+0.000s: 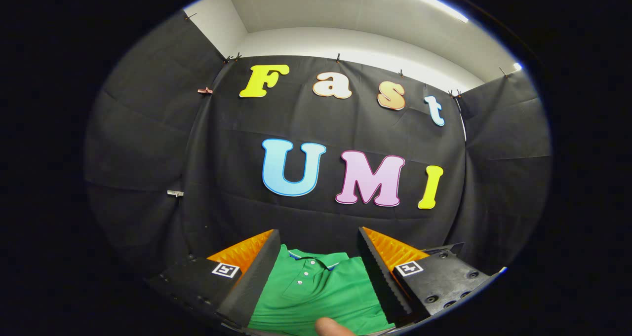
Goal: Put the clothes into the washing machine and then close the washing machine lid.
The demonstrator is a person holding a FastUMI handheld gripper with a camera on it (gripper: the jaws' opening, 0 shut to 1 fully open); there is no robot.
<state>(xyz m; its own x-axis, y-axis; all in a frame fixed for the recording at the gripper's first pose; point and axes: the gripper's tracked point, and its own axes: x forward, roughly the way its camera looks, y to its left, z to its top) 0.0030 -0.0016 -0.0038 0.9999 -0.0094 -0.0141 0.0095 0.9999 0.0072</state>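
Observation:
A green polo shirt with a buttoned collar lies flat just below and ahead of my gripper, showing in the gap between the two fingers. The fingers stand wide apart and neither one touches the shirt. The gripper is held above it, pointing at the booth's black back wall. A fingertip of the person's hand shows at the near end of the shirt.
Black cloth walls close the booth on the left, back and right, pinned up with small clips. A white wall and ceiling rise above the cloth.

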